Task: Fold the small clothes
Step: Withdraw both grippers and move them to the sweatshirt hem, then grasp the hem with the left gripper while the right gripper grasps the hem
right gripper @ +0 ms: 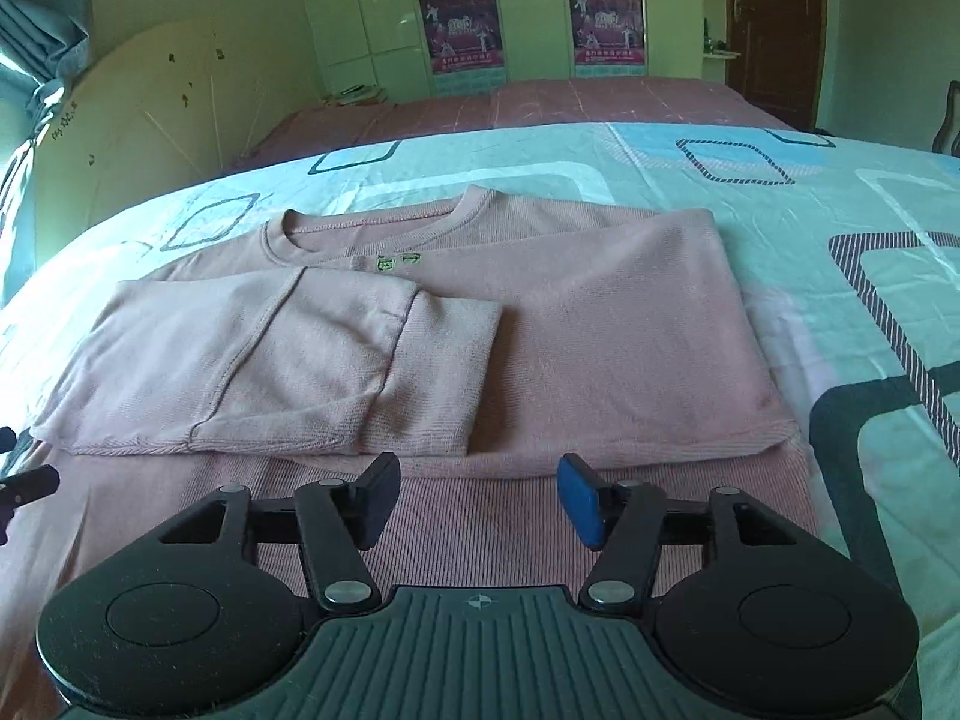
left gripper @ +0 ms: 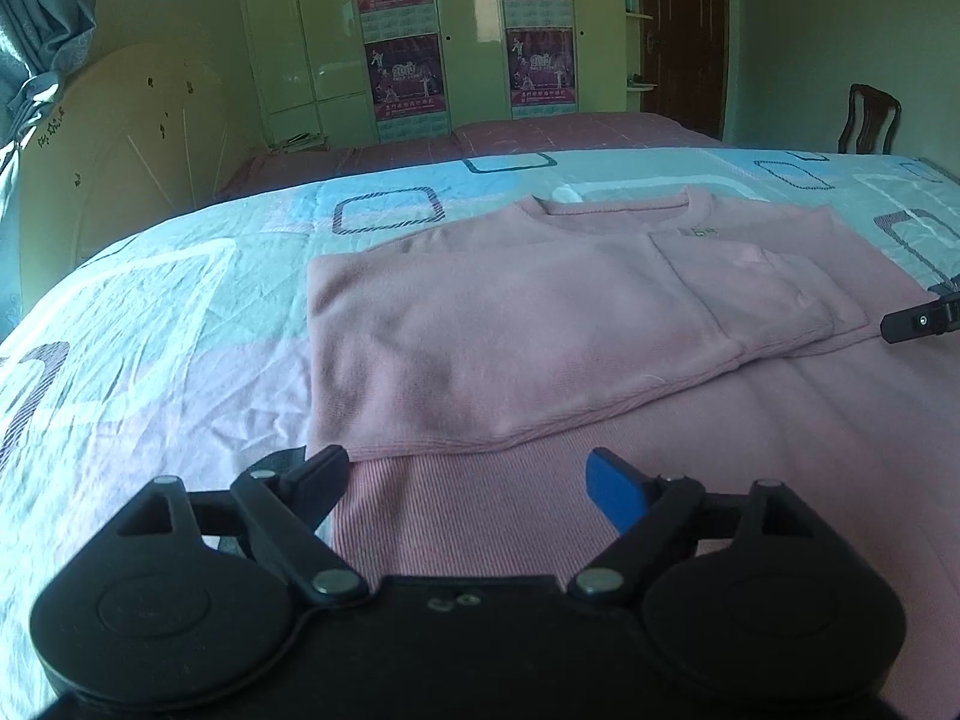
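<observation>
A pink long-sleeved top (left gripper: 540, 312) lies flat on the bed, collar away from me, both sides and sleeves folded in over the body. It also shows in the right wrist view (right gripper: 600, 330). My left gripper (left gripper: 468, 480) is open and empty just above the ribbed bottom hem at its left corner. My right gripper (right gripper: 477, 498) is open and empty above the hem near its right side. A right gripper finger (left gripper: 918, 318) shows at the right edge of the left wrist view. A left gripper finger (right gripper: 27, 483) shows at the left edge of the right wrist view.
The bed sheet (left gripper: 150, 330) is light blue with square patterns, also in the right wrist view (right gripper: 870, 300). A second bed with a pink cover (right gripper: 540, 102) lies beyond. A wardrobe with posters (left gripper: 408, 42), a door (left gripper: 684, 30) and a chair (left gripper: 870, 120) stand at the back.
</observation>
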A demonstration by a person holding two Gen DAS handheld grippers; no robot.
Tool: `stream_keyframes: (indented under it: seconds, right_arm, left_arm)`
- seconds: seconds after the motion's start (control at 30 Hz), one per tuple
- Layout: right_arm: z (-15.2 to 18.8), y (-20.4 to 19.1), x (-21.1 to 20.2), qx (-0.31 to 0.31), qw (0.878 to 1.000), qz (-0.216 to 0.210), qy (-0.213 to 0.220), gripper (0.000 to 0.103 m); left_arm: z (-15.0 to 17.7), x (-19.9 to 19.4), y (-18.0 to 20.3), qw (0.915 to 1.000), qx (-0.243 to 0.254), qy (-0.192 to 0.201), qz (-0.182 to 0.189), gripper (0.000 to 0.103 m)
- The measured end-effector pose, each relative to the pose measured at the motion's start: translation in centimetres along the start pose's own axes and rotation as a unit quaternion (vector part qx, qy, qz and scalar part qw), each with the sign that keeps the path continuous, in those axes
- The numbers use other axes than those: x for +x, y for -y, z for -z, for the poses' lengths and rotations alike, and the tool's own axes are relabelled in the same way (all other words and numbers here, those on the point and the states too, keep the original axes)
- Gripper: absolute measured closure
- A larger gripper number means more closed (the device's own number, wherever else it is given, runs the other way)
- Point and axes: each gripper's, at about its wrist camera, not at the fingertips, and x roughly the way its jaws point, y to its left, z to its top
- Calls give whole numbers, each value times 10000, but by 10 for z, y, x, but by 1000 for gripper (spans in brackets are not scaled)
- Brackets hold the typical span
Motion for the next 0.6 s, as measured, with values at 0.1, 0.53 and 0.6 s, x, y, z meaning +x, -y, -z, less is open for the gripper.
stream_keyframes:
  seconds: [0.1,0.53,0.6]
  right_arm:
    - [8,4,-16,-22,9998,-149,86,45]
    - [55,51,-114,-3,9979,-500,419,45]
    - [67,63,-131,65,9971,-627,416,45]
  left_arm:
    - [4,-16,9,10000,-2,35,-86,18]
    - [50,-99,17,9957,-864,29,-320,8]
    - [67,-121,12,9950,-924,168,-337,4]
